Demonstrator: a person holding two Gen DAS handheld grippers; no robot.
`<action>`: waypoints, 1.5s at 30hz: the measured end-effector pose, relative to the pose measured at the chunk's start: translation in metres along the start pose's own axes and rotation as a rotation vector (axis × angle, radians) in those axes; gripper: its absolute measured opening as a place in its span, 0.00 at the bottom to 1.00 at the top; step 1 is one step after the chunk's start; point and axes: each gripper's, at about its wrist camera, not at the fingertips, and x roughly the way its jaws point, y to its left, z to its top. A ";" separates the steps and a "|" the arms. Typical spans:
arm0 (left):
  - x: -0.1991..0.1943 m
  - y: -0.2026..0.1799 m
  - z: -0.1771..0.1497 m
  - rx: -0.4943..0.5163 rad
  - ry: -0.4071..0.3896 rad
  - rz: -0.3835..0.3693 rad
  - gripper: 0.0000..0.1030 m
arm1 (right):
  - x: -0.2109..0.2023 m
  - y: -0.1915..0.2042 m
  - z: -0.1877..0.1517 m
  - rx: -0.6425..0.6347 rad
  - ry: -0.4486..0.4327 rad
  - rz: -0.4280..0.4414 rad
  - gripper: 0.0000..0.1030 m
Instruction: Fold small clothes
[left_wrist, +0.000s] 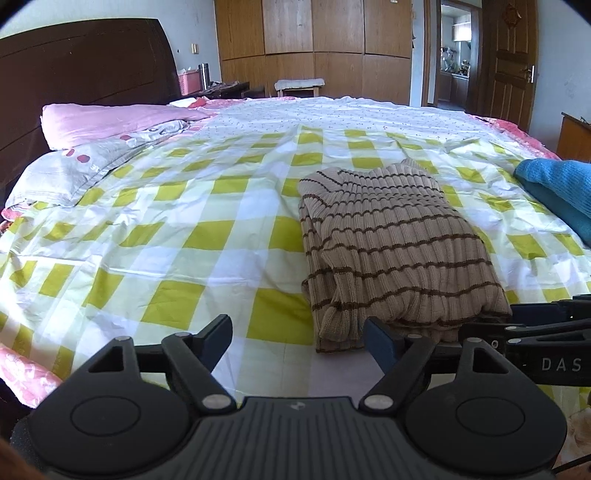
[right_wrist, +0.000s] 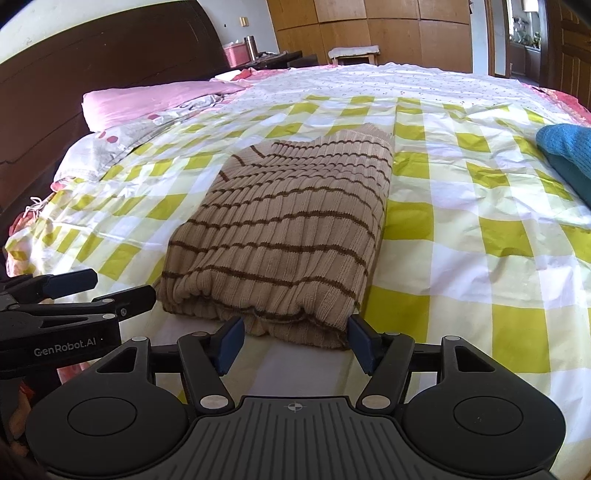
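Observation:
A beige sweater with thin brown stripes (left_wrist: 391, 243) lies folded into a thick rectangle on the yellow-checked bed cover (left_wrist: 177, 229). My left gripper (left_wrist: 299, 339) is open and empty, just before the sweater's near left corner. My right gripper (right_wrist: 295, 341) is open and empty, its two fingers standing either side of the sweater's near edge (right_wrist: 288, 229). The right gripper shows in the left wrist view (left_wrist: 532, 325) at the right edge. The left gripper shows in the right wrist view (right_wrist: 92, 295) at the left.
A blue knitted garment (left_wrist: 557, 188) lies at the bed's right side, also in the right wrist view (right_wrist: 569, 155). Pink pillows (left_wrist: 110, 125) lie by the dark headboard (left_wrist: 81, 62) on the left. A wooden wardrobe (left_wrist: 314, 44) and a door (left_wrist: 513, 62) stand behind.

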 end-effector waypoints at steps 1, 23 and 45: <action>-0.001 -0.001 0.000 0.007 -0.003 0.007 0.86 | -0.001 0.001 0.000 0.001 -0.002 0.002 0.61; 0.005 -0.012 -0.009 0.019 0.083 0.004 0.93 | -0.002 0.000 -0.008 0.028 0.033 -0.005 0.62; 0.005 -0.009 -0.011 0.002 0.107 -0.011 0.93 | 0.001 -0.001 -0.013 0.035 0.063 -0.029 0.63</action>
